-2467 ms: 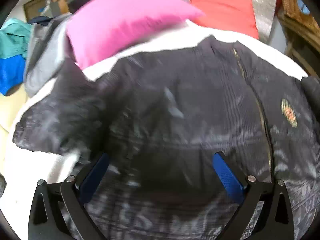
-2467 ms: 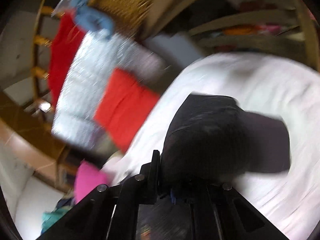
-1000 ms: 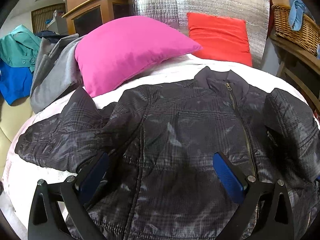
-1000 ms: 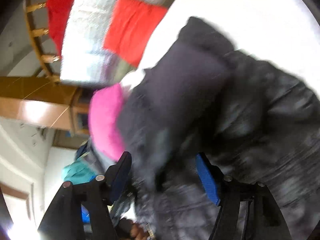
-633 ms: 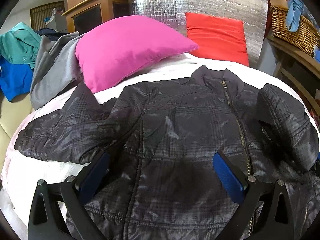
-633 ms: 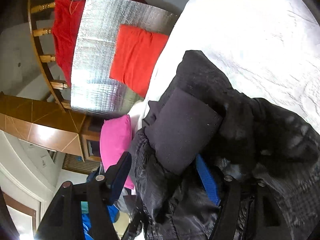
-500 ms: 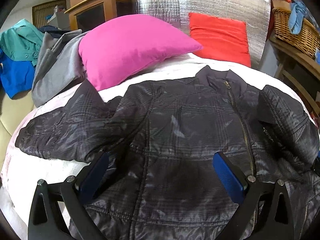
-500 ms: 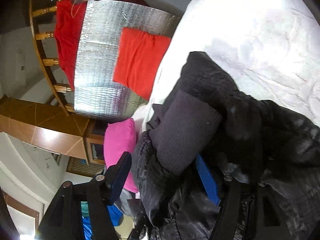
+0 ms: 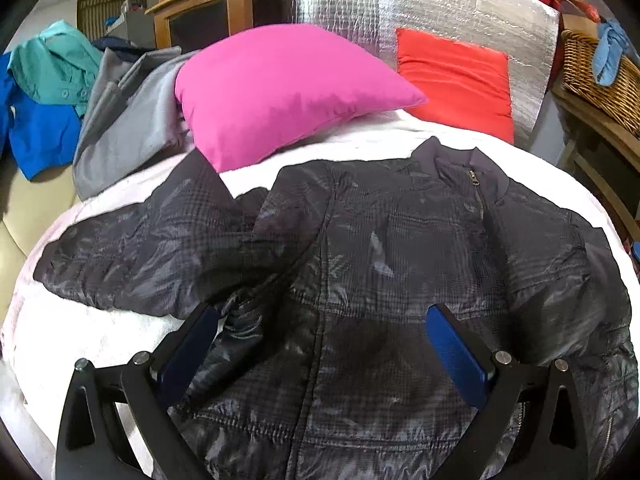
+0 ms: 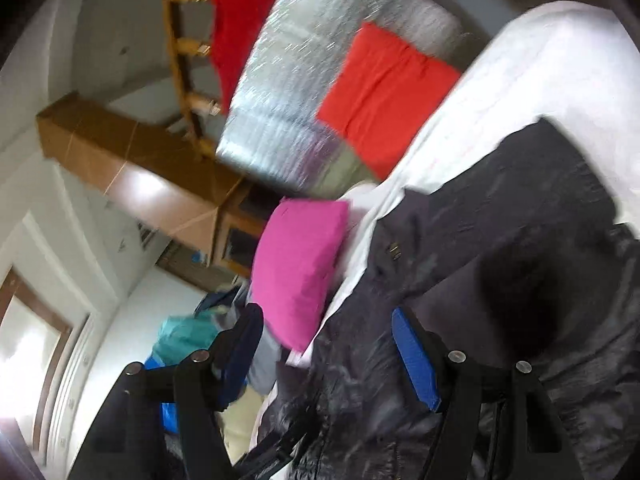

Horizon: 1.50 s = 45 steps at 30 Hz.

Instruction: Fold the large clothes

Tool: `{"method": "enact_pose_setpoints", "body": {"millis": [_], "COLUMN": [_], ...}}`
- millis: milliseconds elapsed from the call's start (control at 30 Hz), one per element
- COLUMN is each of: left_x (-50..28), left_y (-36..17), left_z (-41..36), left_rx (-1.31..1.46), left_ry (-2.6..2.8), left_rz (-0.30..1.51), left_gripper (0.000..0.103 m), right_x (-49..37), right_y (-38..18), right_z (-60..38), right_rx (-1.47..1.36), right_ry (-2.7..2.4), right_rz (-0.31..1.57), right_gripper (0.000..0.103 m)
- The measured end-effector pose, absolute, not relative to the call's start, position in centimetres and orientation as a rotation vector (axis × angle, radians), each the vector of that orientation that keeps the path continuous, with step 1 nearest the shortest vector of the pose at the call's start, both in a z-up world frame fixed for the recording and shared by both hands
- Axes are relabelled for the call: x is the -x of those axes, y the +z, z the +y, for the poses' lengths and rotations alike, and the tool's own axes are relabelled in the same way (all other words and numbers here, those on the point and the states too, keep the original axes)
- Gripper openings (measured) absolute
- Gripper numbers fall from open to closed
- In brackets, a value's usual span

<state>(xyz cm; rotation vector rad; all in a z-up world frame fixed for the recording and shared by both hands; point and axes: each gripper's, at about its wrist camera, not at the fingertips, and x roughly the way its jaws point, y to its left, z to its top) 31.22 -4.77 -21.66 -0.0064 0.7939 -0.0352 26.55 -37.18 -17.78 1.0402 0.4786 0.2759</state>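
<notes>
a dark quilted jacket lies front-up on a white bed, zipped, its collar toward a pink pillow and a red cushion that leans on a silver foil panel. one sleeve stretches out flat to the side near a grey garment; the other is folded in over the chest. the left gripper hovers over the jacket's lower front, its blue-padded jaws spread wide with nothing between them. in the tilted, blurred right wrist view the right gripper is above the jacket by the folded sleeve, its jaws likewise wide apart and holding nothing. a wicker basket stands beside the bed.
</notes>
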Motion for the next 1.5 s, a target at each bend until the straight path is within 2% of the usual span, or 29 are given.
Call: {"method": "enact_pose_setpoints", "body": {"millis": [267,367,433,733,767,800,833,867,933,1000,1067,1167,1433,1467,1500], "left_x": [-30.2,-30.0,-29.8,-31.2,-31.7,-32.0,-32.2,-32.4,-32.4,-32.3,-32.5,-32.6,-32.2,-32.0,-31.7], "left_y": [-20.3,-19.8,-19.6,-21.0,-21.4,-21.7,-21.9,-22.2,-22.5,-22.8,-22.7,-22.3,-21.2,-21.1,-21.1], "left_z": [-8.1,-10.3,-12.2,-18.4,-18.4,-18.6,-18.7,-18.9,-19.4,-19.4,-19.1,-18.1,-16.8,-16.8,-17.0], "left_rx": [0.031,0.034,0.018,-0.080,-0.078,-0.061,-0.050,-0.051,-0.082,-0.091,-0.079,-0.036,0.000,0.001,0.003], "left_ry": [-0.209,-0.294,-0.351,-0.429,-0.434,-0.449,-0.459,-0.467,-0.452,-0.453,-0.459,-0.467,-0.490,-0.496,-0.506], "left_rz": [0.744,0.719,0.715,0.743,0.762,0.781,0.794,0.813,0.815,0.805,0.801,0.793,0.786,0.786,0.794], "left_gripper": [0.103,0.103,0.103,0.103,0.097,0.082,0.072,0.056,0.052,0.038,0.030,0.008,0.009,0.022,0.057], "right_x": [-24.7,-24.0,-24.0,-24.6,-24.9,-24.8,-25.0,-25.5,-26.2,-26.6,-27.2,-27.4,-26.8,-26.7,-26.6], "right_y": [-21.1,-22.2,-22.5,-21.1,-21.3,-21.5,-21.8,-22.2,-22.9,-23.6,-24.2,-24.9,-22.8,-22.9,-23.2], "right_z": [-42.9,-44.2,-44.6,-45.3,-45.4,-45.5,-45.6,-45.6,-45.4,-45.0,-44.7,-44.4,-43.2,-43.2,-43.3], "right_rx": [-1.215,-1.273,-1.272,-1.120,-1.119,-1.121,-1.123,-1.120,-1.110,-1.088,-1.065,-1.041,-0.932,-0.940,-0.949], "right_ry": [-0.108,-0.163,-0.190,-0.295,-0.297,-0.295,-0.294,-0.295,-0.301,-0.315,-0.335,-0.359,-0.392,-0.394,-0.396], "right_rz": [0.575,0.586,0.614,0.592,0.603,0.612,0.623,0.640,0.673,0.702,0.744,0.789,0.746,0.748,0.756], "right_gripper": [0.071,0.067,0.062,0.062,0.062,0.062,0.062,0.062,0.062,0.062,0.062,0.055,0.055,0.055,0.055]}}
